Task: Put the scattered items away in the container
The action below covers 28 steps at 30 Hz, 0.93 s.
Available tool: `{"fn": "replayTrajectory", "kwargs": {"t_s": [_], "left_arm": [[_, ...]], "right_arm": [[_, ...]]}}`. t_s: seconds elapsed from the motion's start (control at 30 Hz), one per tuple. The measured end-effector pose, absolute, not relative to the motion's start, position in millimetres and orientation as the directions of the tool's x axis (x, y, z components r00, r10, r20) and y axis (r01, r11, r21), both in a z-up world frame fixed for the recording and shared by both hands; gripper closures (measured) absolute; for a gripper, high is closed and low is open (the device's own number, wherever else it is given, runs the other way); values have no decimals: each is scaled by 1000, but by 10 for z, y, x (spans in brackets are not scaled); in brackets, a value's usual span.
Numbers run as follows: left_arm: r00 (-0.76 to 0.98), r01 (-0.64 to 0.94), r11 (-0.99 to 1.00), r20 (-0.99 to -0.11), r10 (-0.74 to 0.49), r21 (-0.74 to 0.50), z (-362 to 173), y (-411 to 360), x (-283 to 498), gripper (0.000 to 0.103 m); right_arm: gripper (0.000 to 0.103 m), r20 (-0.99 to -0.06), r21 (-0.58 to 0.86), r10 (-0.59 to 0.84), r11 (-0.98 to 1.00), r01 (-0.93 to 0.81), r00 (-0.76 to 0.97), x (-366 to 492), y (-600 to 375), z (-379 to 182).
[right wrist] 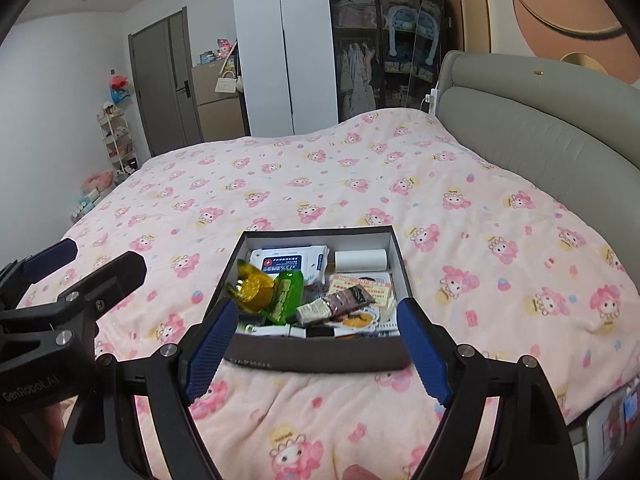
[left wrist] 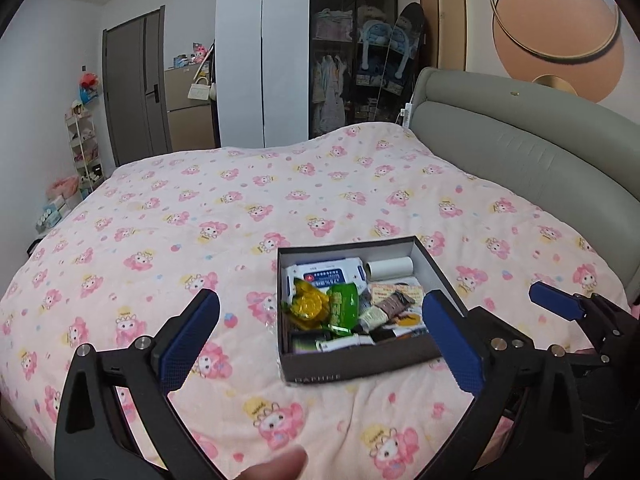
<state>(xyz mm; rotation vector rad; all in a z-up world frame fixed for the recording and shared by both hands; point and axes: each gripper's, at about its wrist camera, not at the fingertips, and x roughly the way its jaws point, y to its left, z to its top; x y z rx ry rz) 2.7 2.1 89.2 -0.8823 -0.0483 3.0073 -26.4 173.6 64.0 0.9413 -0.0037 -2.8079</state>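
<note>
Nothing loose shows on the bedspread (left wrist: pixel 168 216); the wipes (right wrist: pixel 290 264), snack packets and paper roll (right wrist: pixel 361 260) lie inside the box (right wrist: pixel 316 354). We hold the left gripper (left wrist: pixel 320 336) and right gripper (right wrist: pixel 316 348) spread apart and empty, so we judge the tidying essentially finished.

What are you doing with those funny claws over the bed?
A person is tidying small things into a dark box on the pink blanket. The box already holds a wipes pack, a white roll, a yellow wrapper, a green packet and more. The left gripper and right gripper are both open, holding nothing, near the box. No loose items show on the blanket.
</note>
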Motion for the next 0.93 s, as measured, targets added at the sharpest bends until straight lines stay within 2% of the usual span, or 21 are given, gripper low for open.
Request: {"fn": "replayTrajectory", "kwargs": {"t_s": [0.23, 0.93], "left_arm": [[-838, 20, -997, -544, 27, -80, 845, -69, 318, 1], [-834, 39, -997, -552, 7, -71, 683, -29, 451, 1]], "right_arm": [[18, -555, -22, -114, -988, 152, -824, 30, 1705, 684], [18, -610, 69, -189, -980, 187, -769, 58, 1759, 487]]}}
